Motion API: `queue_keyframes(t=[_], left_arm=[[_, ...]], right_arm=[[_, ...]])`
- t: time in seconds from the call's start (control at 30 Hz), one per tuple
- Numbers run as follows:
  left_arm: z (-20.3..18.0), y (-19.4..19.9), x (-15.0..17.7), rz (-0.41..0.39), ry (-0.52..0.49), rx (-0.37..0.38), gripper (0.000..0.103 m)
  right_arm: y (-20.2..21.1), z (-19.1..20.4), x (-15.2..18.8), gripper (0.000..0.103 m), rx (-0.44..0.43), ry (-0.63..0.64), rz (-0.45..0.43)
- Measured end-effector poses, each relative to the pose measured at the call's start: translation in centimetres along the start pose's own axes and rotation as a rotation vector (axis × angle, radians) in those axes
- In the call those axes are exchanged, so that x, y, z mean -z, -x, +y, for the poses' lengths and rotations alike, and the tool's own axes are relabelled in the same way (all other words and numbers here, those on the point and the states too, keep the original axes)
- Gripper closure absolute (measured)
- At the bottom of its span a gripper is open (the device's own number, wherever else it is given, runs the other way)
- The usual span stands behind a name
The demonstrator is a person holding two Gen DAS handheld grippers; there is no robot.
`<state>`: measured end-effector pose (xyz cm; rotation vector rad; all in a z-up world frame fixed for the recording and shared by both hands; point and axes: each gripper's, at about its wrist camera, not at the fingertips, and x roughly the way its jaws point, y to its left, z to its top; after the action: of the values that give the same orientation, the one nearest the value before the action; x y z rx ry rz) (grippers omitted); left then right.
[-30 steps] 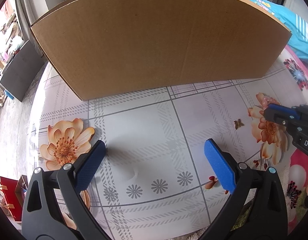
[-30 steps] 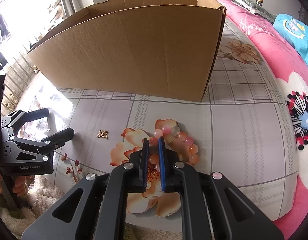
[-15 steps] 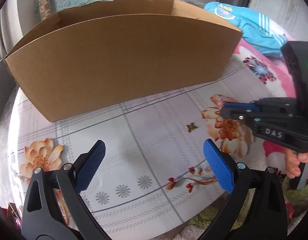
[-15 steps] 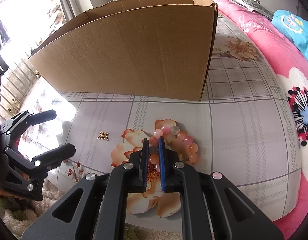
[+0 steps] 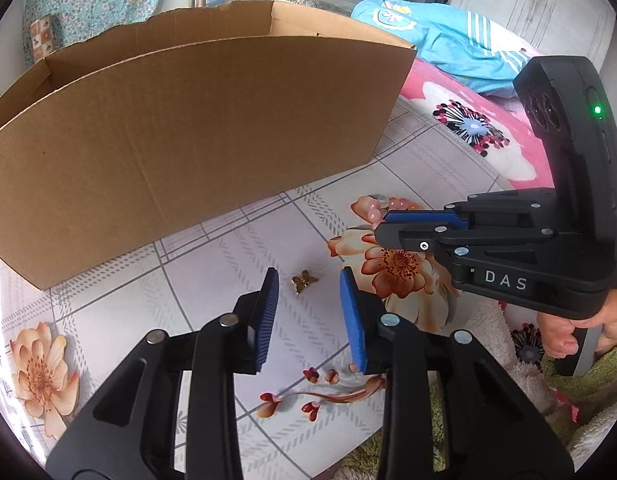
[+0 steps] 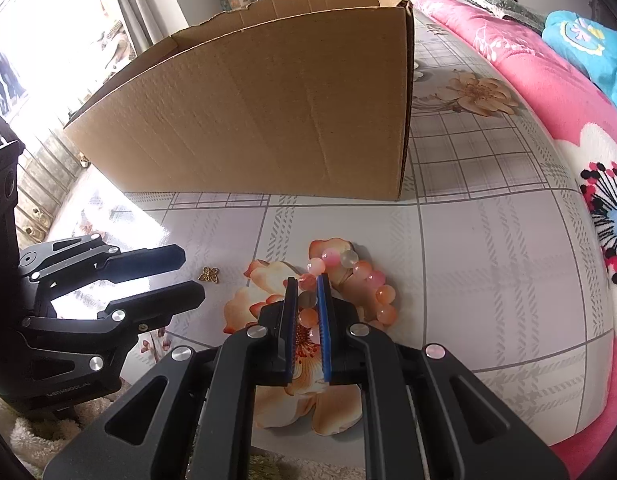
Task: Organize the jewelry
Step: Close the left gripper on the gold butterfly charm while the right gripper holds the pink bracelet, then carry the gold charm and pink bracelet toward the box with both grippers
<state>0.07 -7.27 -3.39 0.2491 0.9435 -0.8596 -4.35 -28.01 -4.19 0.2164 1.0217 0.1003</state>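
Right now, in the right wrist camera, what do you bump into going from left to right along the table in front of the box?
left hand-held gripper → small gold butterfly charm → right hand-held gripper, shut on the pink and orange bead bracelet → pink flowered blanket.

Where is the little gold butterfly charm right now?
The butterfly charm lies flat on the tablecloth in front of the cardboard box, just ahead of the left tool, untouched. In the right wrist view it sits left of the bead bracelet.
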Motion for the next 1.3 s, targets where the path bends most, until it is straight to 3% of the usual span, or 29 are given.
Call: queue_keyframes(t=[0.53,0.73,1.07,1.3], left_arm=[[-2.1,-1.8,-0.2,0.017,-0.089,-0.169,0.089],[-2.2,-1.9,0.0,0.015,-0.102,-0.182,0.091],[-0.8,-1.3,0.2,0.010,-0.021,-0.096,0.091],[-0.2,1.7,0.1,-0.060,-0.017,-0.058,0.091]], right_arm=[[0.2,-0.4,0.6,0.093,-0.049,-0.023,-0.029],[0.3,-0.5,0.8,0.093,-0.053,-0.027,-0.035],[0.5,-0.9,1.0,0.093,-0.068,-0.049,-0.045],[1.9,-2.0,1.2,0.093,-0.137,-0.117,-0.080]])
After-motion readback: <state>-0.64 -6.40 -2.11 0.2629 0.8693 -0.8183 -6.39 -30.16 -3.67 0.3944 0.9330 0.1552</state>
